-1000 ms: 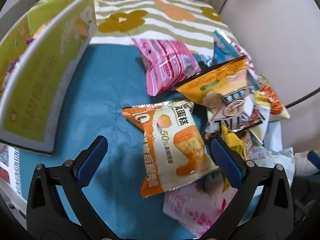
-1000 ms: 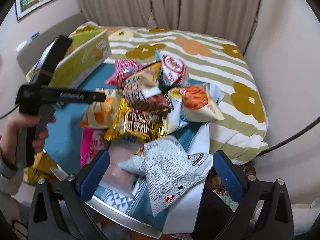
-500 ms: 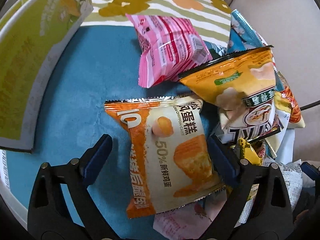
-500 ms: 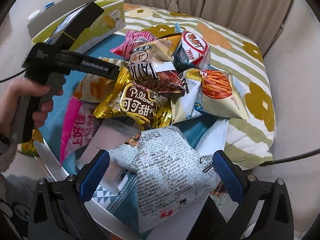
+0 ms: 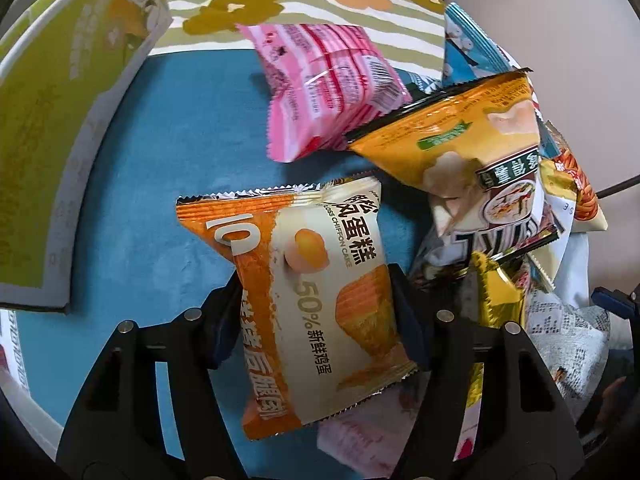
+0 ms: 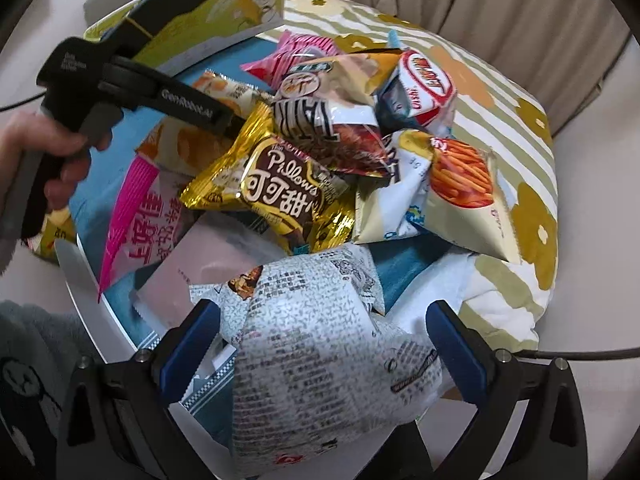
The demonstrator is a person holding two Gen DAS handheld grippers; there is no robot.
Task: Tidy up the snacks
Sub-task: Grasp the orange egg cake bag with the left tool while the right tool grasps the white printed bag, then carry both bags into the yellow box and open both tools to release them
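My left gripper (image 5: 316,312) is closing its jaws on the puffy orange-and-cream chiffon cake packet (image 5: 308,296) lying on the blue cloth (image 5: 160,168); the slick film may squirt out. My right gripper (image 6: 324,344) hangs open around the newsprint-patterned white bag (image 6: 320,344), risking snagging the pile.

Both grippers are black plastic frames with silver screws and blue finger pads (image 6: 190,344). The left gripper (image 6: 132,80) carries white lettering and a grey trigger. A grey fuzzy sleeve (image 6: 28,344) shows below.
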